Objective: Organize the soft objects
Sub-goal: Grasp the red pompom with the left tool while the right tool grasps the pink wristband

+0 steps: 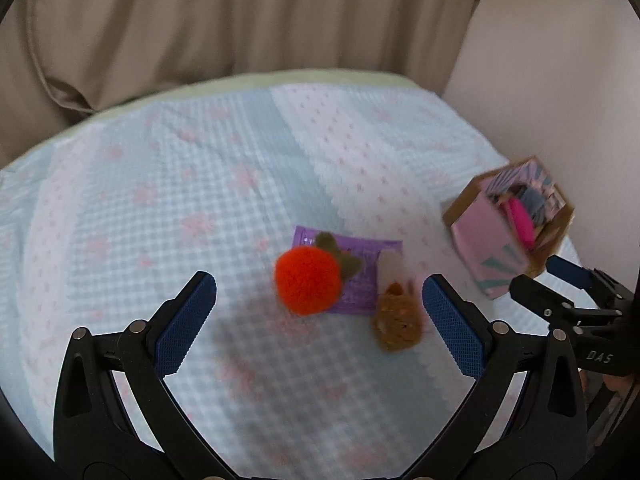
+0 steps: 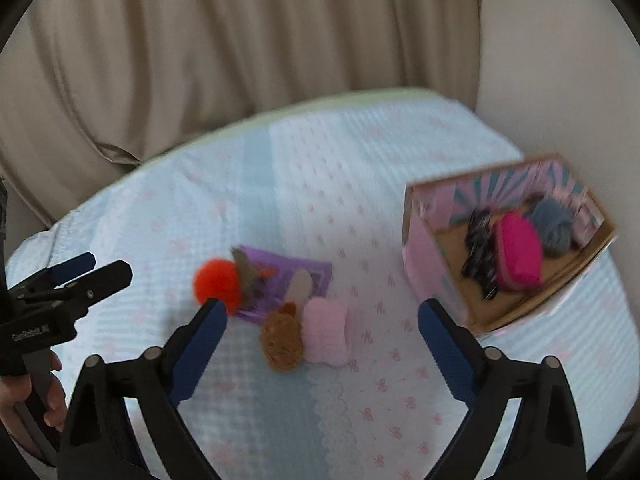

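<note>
Toys await sorting: orange pompom (image 1: 306,286), brown plush (image 2: 281,344) and pink plush (image 2: 326,330) lie on the bed just ahead of both grippers' empty, wide-apart jaws; light and squashy, each likely wants a mid-body pinch.

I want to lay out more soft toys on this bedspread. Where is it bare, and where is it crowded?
Bare: the checked blue-and-white bedspread left of the fluffy orange pompom, up to the beige curtain, and the strip before the pink cardboard box. Crowded: pompom, purple packet, brown knitted toy, pink knitted piece.
</note>
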Motion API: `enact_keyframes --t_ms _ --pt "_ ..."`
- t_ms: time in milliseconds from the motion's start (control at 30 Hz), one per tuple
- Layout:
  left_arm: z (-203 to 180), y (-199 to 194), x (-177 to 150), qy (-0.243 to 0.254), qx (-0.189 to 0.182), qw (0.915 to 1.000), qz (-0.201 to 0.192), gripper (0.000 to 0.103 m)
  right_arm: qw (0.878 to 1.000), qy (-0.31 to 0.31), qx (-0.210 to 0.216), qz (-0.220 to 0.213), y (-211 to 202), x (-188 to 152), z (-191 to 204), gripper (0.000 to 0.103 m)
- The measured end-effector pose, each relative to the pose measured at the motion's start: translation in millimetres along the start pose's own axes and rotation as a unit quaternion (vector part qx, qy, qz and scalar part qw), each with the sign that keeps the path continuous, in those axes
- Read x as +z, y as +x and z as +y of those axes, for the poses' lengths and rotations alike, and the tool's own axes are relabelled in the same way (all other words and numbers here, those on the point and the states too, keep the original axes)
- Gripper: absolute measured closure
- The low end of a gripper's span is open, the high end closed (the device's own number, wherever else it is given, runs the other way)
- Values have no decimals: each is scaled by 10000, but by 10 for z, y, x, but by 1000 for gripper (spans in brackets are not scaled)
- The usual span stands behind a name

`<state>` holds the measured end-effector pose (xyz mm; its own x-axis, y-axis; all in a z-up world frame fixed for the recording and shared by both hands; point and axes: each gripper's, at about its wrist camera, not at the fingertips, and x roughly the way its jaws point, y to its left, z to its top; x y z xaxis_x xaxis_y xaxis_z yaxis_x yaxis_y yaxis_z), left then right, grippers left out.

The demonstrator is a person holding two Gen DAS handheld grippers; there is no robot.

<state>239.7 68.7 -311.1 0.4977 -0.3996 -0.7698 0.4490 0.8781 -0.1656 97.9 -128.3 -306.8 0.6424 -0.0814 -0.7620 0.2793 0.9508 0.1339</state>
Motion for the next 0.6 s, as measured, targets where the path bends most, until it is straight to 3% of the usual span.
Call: enact_keyframes --t_ms 200,467,567,600 --pt "66 774 -126 173 -137 9994 269 0 9993 280 -185 192 649 -156 -134 9" --pt "71 1501 -250 276 -185 9978 567 1 9969 509 -83 587 1226 -313 -224 30" --pt "76 1650 -282 223 -177 9975 641 15 9956 656 44 670 1313 -374 -257 34" --pt "78 1691 -289 193 -176 9973 684 27 9948 780 143 644 1315 -391 -278 34"
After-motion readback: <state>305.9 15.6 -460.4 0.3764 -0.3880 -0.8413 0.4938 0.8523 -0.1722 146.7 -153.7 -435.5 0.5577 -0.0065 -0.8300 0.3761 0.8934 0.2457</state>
